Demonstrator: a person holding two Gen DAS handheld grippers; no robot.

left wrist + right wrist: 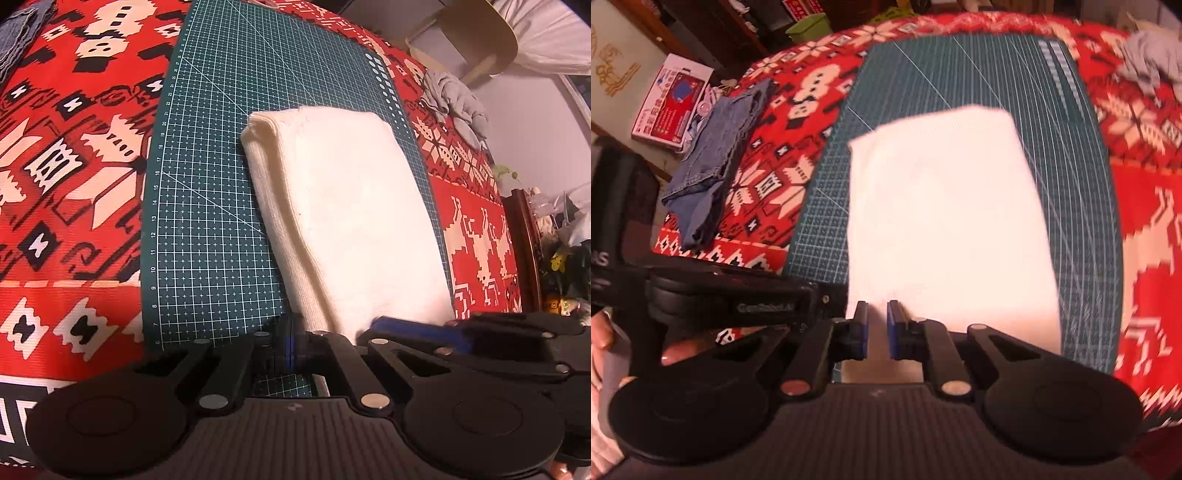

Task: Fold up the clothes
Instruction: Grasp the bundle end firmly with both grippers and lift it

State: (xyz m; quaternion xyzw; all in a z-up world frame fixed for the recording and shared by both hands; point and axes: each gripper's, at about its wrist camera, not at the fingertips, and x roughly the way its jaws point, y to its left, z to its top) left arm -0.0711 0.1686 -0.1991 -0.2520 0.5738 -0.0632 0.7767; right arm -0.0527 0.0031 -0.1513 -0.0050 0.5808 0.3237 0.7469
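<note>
1. We see a cream-white folded cloth [343, 206], plain and unpatterned.
2. Our cutting mat [207, 184] is dark green with a fine white grid.
3. The tablecloth [74, 147] is red with white and black geometric motifs.
4. We see faded blue denim [709, 162].
5. A crumpled garment [456, 107] is grey.

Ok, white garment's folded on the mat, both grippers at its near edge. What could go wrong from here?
1. The right gripper has a narrow gap over the white garment's near edge; closing may pinch only the top layer and peel the fold open.
2. The left gripper is shut beside that edge; sliding it could drag the stack askew on the cutting mat.
</note>
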